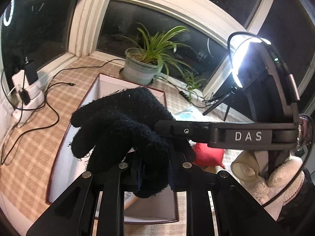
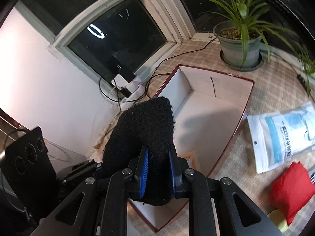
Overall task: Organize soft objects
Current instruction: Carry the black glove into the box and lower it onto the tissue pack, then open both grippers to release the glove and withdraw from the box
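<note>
Two tools grip one black knit glove, held above the open white-lined box w/ dark red rim. Left wrist view, L to R: a white power strip (image 1: 23,96) w/ black cables sits by the window at far left on the checked surface (image 1: 39,129); then the box (image 1: 63,137); over it the black glove (image 1: 122,125), fingers splayed toward the left, its cuff end pinched between the narrow jaws of the left tool (image 1: 155,169). Behind the box, a potted plant (image 1: 145,63) on the sill side. Right of the glove the right tool (image 1: 226,135), marked "DAS", crosses the frame sideways, tip touching the glove; a red soft item (image 1: 210,153) lies below it on the surface, a ring light (image 1: 242,59) glares above, and a hand in a pale glove (image 1: 275,179) holds the handle at far right. Right wrist view: the glove (image 2: 141,129) stands up between the blue pads (image 2: 144,175) of the right tool (image 2: 158,174), jaws narrow and clamped on it, over the box (image 2: 206,122) near its left corner. Further right: a plastic-bagged pack (image 2: 285,135), then the red item (image 2: 291,190), both on the surface outside the box.
</note>
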Motion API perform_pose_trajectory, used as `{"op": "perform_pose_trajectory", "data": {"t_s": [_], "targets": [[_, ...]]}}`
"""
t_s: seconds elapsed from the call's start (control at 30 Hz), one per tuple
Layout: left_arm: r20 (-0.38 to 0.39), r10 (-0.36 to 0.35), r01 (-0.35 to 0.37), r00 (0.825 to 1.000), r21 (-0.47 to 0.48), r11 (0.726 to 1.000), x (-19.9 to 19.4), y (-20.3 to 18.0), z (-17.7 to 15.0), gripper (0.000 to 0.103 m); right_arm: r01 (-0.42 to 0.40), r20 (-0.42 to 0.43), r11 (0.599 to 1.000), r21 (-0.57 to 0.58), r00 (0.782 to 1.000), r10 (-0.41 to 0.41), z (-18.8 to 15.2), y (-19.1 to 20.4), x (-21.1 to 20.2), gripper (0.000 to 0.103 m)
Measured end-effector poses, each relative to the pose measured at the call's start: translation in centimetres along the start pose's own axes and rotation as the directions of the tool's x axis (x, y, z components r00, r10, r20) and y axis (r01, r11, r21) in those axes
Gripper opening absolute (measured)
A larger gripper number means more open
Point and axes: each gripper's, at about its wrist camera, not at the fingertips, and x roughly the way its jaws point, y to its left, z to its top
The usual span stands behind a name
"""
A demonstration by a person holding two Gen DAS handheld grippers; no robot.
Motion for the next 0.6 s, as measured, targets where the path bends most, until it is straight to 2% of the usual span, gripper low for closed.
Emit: {"op": "perform_pose_trajectory", "data": {"t_s": [0.07,0.17,0.2,0.23,0.4,0.6], "targets": [[-0.007,0.025,-0.025,1.0,-0.004,1.0,0.4,0.4,0.0,0.028,0.041,0.008,0.999,-0.016,0.999,-0.041,0.2,0.3,0.3,0.022],[-0.017,0.07,-0.07,0.997,-0.025,0.997,0.7,1.1,-0.1,0.04,0.07,0.027,0.997,-0.023,0.997,-0.07,0.4,0.4,0.3,0.047],[-0.019,0.076,-0.077,0.997,-0.038,0.996,0.8,1.4,-0.2,0.04,0.077,0.039,0.997,-0.025,0.996,-0.076,0.4,0.5,0.2,0.055],[-0.019,0.083,-0.084,0.996,-0.047,0.995,0.8,1.6,-0.3,0.04,0.084,0.055,0.996,-0.032,0.995,-0.082,0.5,0.6,-0.1,0.058],[-0.015,0.098,-0.099,0.995,-0.059,0.993,0.6,2.1,-0.5,0.041,0.117,0.064,0.991,-0.064,0.992,-0.113,0.2,0.8,-0.5,0.059],[-0.006,0.092,-0.092,0.996,-0.057,0.994,0.1,1.5,-0.6,0.042,0.107,0.079,0.994,-0.04,0.992,-0.103,-0.4,-0.3,-1.8,0.059]]}}
